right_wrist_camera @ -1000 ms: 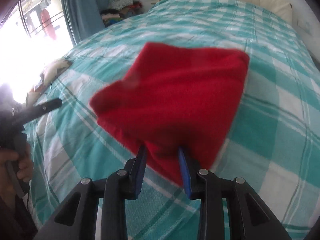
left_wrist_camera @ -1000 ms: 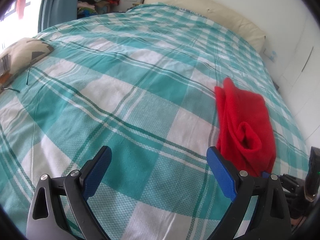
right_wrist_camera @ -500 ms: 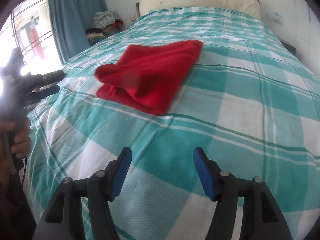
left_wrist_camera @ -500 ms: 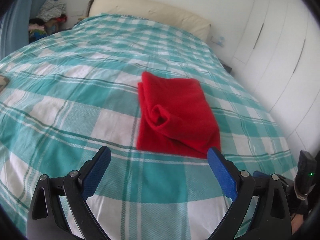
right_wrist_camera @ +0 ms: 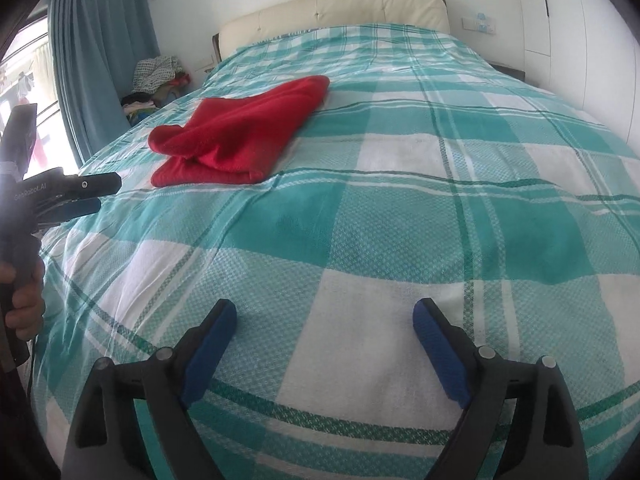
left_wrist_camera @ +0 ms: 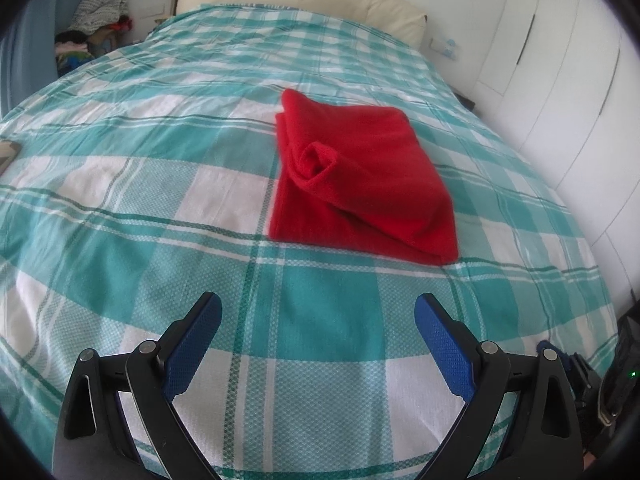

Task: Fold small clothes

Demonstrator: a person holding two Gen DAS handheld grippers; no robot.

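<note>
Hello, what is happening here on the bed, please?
A person holds a gripper in each hand above a checked bedspread. A folded red garment lies on it, and neither gripper touches it. The left gripper is open and empty. The right gripper has its jaws opening, with nothing between them.

Each claw (left_wrist_camera: 318,340) (right_wrist_camera: 324,344) is black-framed with silver pivot screws and textured blue pads (right_wrist_camera: 438,354) — one handle reads "GenRobot.AI".

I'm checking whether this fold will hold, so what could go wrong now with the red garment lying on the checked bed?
1. The folded red fleece garment has a loose rolled flap on top; it may spring open.
2. It lies on the soft teal-and-white checked bedspread, so its bottom layers might shift if nudged.
3. The right gripper is opening, empty, away from it; regrasping could drag the layers apart.
</note>
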